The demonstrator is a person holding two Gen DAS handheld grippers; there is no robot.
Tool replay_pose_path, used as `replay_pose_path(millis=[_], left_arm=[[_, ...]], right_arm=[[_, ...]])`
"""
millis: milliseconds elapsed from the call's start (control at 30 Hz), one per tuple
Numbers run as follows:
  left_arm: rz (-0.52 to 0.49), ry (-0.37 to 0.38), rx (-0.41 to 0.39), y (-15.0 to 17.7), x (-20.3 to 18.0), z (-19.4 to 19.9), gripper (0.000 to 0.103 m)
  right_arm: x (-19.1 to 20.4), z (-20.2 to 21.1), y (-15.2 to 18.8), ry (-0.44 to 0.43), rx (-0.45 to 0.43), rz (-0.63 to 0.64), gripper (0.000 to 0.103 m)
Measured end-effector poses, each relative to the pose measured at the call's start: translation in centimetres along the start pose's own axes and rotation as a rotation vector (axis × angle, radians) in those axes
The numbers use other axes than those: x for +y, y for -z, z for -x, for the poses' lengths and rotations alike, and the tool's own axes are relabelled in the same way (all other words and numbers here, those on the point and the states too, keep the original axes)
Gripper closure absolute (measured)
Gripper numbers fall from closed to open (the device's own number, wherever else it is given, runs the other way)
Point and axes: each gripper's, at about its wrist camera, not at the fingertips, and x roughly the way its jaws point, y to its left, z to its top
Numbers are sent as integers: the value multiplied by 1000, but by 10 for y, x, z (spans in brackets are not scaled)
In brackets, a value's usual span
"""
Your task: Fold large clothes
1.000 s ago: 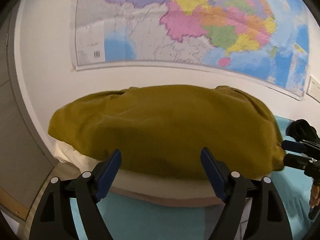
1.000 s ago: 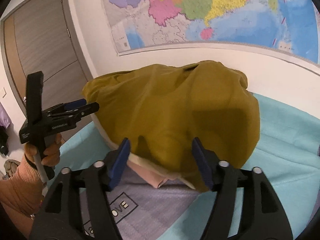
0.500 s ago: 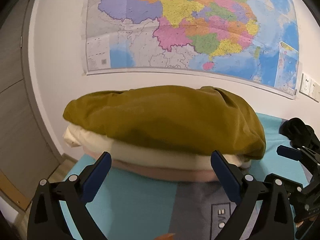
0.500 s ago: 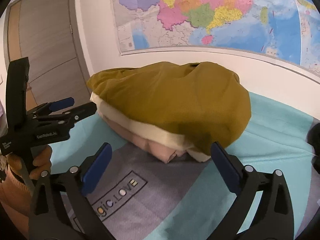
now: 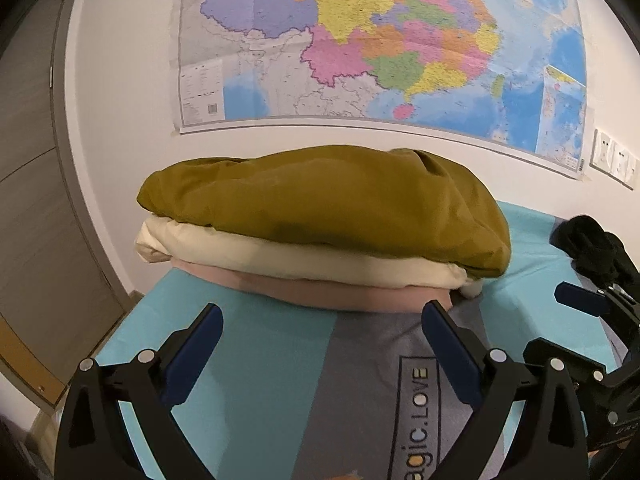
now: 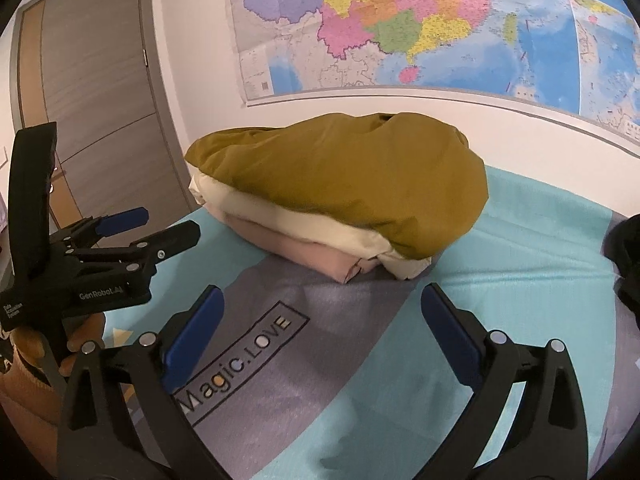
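- The left gripper stood with jaws wide apart and nothing between them; the log-free reading of both views agrees that they had just been opening, clear of the cloth.
- The right gripper likewise stood spread, jaws just opened, holding nothing, above the grey mat.
- The stack sat at the far end of the teal cover, near the wall: an olive garment on top, a cream layer under it, a pink layer at the bottom.
- Risk 1: the olive garment bulged and overhung the right end of the layers beneath; a nudge from either gripper could probably slide it off.
- Risk 2: the stack lay close to the left edge of the cover, toward the door; a push that way might tip the layers off the surface.
- Risk 3: the two grippers were near each other, the left one showing at the left of the right view; a careless swing could make them collide.
- Risk 4: a black garment lay at the right, well apart from the stack; if it is the next piece, dragging it across could catch the stack's loose corner.
- Risk 5: soft, puffy folds likely spring open unless pressed.
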Motion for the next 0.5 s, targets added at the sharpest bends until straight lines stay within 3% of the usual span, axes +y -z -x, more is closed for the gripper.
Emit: replay_pose_path(millis=[500], left_arm=[[-15,-4,26,13,-8,11,7]], right_arm=[[5,10,10,-20,-1,1,6]])
